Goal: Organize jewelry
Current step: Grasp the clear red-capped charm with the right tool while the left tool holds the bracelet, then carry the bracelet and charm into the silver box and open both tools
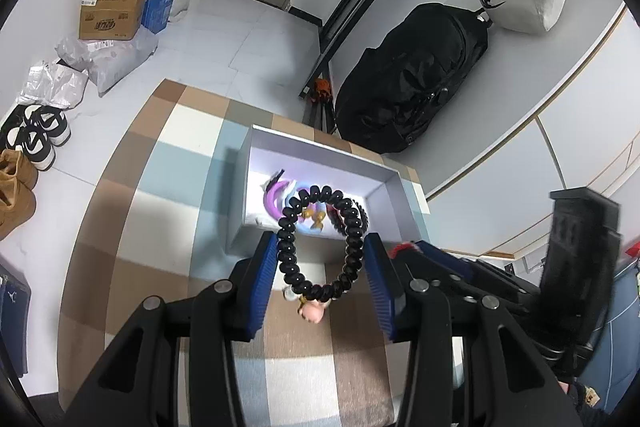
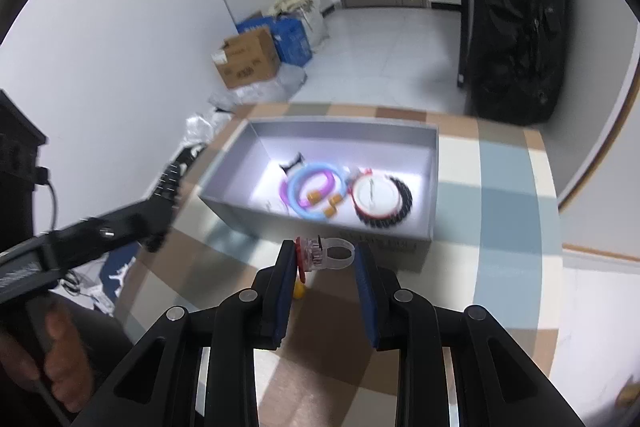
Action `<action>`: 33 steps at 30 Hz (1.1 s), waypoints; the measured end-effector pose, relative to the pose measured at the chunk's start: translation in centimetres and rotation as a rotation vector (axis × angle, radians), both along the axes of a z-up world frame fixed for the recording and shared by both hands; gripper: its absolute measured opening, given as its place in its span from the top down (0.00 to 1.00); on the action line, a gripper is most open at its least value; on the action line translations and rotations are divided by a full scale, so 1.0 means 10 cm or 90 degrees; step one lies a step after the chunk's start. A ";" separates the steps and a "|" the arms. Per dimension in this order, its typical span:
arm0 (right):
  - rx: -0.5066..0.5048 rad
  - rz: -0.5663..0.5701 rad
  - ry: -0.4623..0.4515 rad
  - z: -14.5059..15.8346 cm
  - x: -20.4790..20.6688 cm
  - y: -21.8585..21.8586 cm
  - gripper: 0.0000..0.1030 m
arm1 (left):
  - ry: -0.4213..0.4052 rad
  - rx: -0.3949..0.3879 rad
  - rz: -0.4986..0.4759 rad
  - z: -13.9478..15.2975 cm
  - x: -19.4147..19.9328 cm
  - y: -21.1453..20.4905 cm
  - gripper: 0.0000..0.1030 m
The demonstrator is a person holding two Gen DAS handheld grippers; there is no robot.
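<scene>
My left gripper [image 1: 320, 247] is shut on a black beaded bracelet [image 1: 289, 259], which stands as a loop between the blue pads with a pink charm [image 1: 314, 313] hanging below. It hovers just in front of the grey open box [image 1: 394, 203]. My right gripper [image 2: 324, 251] is shut on a clear plastic ring [image 2: 340, 253] with a red-rimmed top, held above the checked cloth in front of the box [image 2: 320, 227]. Inside the box lie a blue bangle [image 2: 298, 191], a purple band [image 2: 285, 193], small orange pieces [image 2: 334, 203] and a black beaded piece around a white disc [image 2: 404, 203].
A checked cloth [image 2: 480, 187] covers the table. A small yellow piece [image 2: 299, 291] lies on it under the right gripper. A hand [image 2: 60, 359] holds the left gripper at the left. A black bag [image 1: 412, 79] leans against the wall; cardboard boxes [image 1: 110, 11] and shoes [image 1: 40, 135] sit on the floor.
</scene>
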State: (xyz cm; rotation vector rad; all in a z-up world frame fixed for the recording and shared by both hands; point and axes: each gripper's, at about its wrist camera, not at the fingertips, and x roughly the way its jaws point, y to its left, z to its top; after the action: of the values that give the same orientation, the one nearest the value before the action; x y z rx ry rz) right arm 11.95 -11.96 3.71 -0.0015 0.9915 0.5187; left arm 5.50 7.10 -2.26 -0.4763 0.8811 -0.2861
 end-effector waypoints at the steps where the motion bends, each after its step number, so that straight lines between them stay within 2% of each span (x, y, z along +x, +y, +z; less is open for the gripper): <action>1: 0.007 -0.001 -0.003 0.03 0.03 0.00 0.73 | 0.000 0.000 0.001 0.00 0.02 -0.01 0.63; 4: 0.032 -0.005 -0.007 0.11 0.11 0.00 0.73 | 0.003 -0.007 0.001 0.01 0.11 -0.04 0.63; 7: 0.045 -0.004 -0.018 0.19 0.19 0.00 0.73 | -0.006 0.026 -0.002 0.05 0.21 -0.12 0.63; 11: 0.055 -0.006 -0.031 0.23 0.30 0.03 0.73 | -0.005 0.030 -0.009 0.06 0.31 -0.19 0.63; 14: 0.073 -0.013 -0.025 0.24 0.39 0.01 0.73 | -0.014 0.082 -0.004 0.07 0.35 -0.23 0.63; 21: 0.090 -0.019 -0.013 0.22 0.55 0.01 0.73 | 0.020 0.039 0.005 -0.01 0.48 -0.16 0.63; 33: 0.102 -0.066 0.069 -0.08 0.82 -0.07 0.73 | 0.061 0.040 0.000 -0.15 0.66 -0.22 0.63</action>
State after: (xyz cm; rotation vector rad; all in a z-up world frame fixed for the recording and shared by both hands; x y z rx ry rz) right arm 20.17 -12.62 2.90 0.2229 1.0479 0.5051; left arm 12.13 4.93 -3.77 -0.4344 0.9814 -0.2365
